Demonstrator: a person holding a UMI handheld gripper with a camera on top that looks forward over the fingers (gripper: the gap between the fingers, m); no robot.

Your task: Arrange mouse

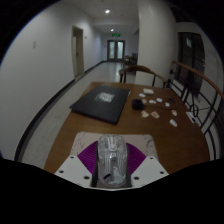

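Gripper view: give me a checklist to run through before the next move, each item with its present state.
1. Grip: the gripper has both purple-padded fingers against the pale grey translucent object, which hangs off the surface: ok.
2. That this object is the mouse: cannot tell, as its shape is unclear.
3. Target in view: the flat dark rectangular mat lies on the round wooden table, beyond the fingers: ok.
4. Object over the mat: not ok. It is at the table's near edge, short of the mat.
5. Clutter: the small white pieces lie to one side of the mat, apart from it: ok.
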